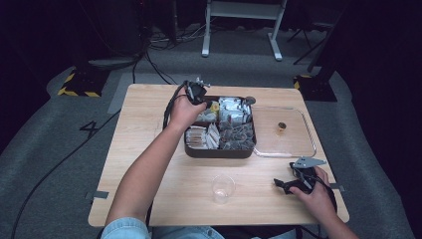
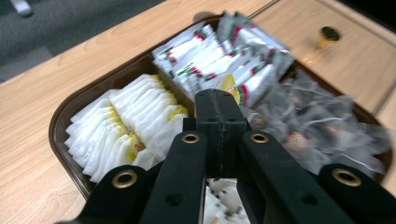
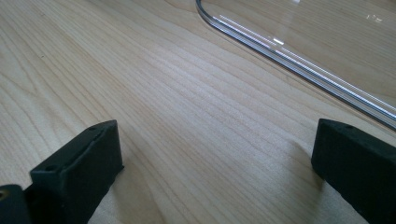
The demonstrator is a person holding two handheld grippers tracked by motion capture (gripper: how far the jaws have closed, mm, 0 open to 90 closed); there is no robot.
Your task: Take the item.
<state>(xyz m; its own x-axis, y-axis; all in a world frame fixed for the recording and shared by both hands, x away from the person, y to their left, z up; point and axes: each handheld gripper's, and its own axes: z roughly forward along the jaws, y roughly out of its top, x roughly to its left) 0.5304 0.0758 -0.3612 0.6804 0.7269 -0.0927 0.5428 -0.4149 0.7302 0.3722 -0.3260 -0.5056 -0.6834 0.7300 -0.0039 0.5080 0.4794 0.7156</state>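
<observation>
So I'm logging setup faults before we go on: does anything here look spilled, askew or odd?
Nothing looks spilled or damaged. The packets sit packed in the brown tray, the clear lid lies flat on the table beside it, and the plastic cup stands upright and apart.

Overhead light falls evenly on the pale rectangular wooden table (image 1: 149,164); surroundings dark. Glare streaks the clear plastic lid's (image 3: 299,56) rim. Far silver foil sachets (image 2: 243,51) blurred.
</observation>
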